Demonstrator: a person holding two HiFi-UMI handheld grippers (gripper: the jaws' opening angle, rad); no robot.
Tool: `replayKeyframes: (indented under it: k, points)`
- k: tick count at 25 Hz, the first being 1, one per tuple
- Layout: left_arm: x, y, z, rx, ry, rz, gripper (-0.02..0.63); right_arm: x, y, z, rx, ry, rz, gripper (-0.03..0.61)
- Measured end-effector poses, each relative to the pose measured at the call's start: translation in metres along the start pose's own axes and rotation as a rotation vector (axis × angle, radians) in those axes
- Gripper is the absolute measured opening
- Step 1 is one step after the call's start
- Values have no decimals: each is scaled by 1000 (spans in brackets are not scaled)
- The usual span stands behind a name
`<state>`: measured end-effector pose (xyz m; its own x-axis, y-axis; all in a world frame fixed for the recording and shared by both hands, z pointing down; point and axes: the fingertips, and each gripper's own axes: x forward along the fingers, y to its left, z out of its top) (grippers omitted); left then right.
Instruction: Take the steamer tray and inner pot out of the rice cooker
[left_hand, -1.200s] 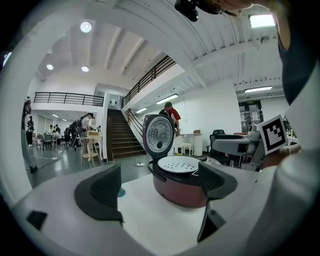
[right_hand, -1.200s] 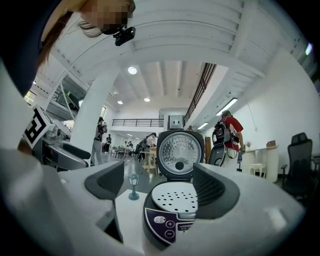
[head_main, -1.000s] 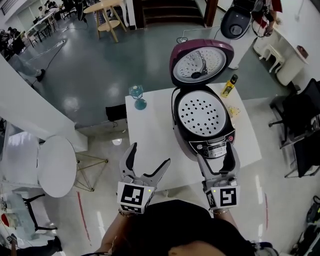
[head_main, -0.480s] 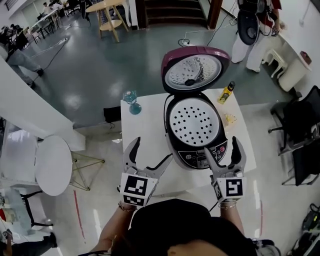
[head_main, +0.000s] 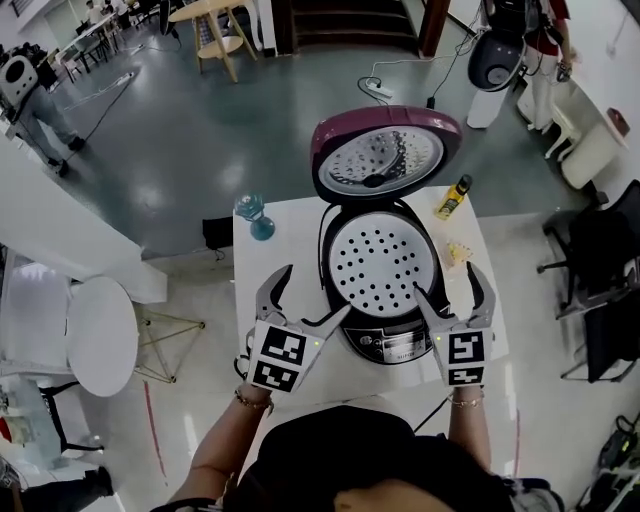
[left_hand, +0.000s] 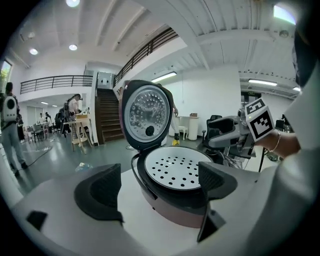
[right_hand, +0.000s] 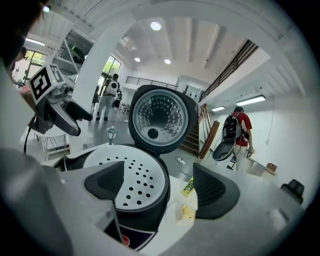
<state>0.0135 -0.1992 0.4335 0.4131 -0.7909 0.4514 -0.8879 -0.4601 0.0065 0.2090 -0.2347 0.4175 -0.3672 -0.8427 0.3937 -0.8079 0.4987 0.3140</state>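
Left gripper (head_main: 312, 293) and right gripper (head_main: 445, 282), both spread wide and empty, flank the open rice cooker (head_main: 395, 345). The perforated steamer tray (head_main: 378, 262) sits inside it, just ahead between them.

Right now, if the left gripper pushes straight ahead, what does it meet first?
Probably the near side wall of the rice cooker. The open left gripper points at it, below the steamer tray. Depth is unclear.

Matt white perforated steamer tray (head_main: 379, 263), glossy maroon plastic rice cooker lid (head_main: 385, 152), ribbed black jaws
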Motion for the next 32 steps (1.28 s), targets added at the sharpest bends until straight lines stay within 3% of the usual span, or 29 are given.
replayKeyframes:
  k: [6,12,16,24,28,32]
  points:
    - [38,-1,-9,43,142,-48,479,35,-6,-15,-65,128,80,426]
    - [71,-3,-22,87,259,-75,479,65,-20,-30,-130,241,91,426]
    - [88,-1,-28,96,314,-80,479,83,-14,-49,-188,361,169,426]
    - [107,14,-43,98,397,-64,479,114,-10,-75,-225,507,223,426]
    - [115,21,-50,35,406,-60,479,121,-11,-87,-229,546,228,425]
    - [119,27,-51,15,402,-35,478,119,-7,-91,-170,544,263,374]
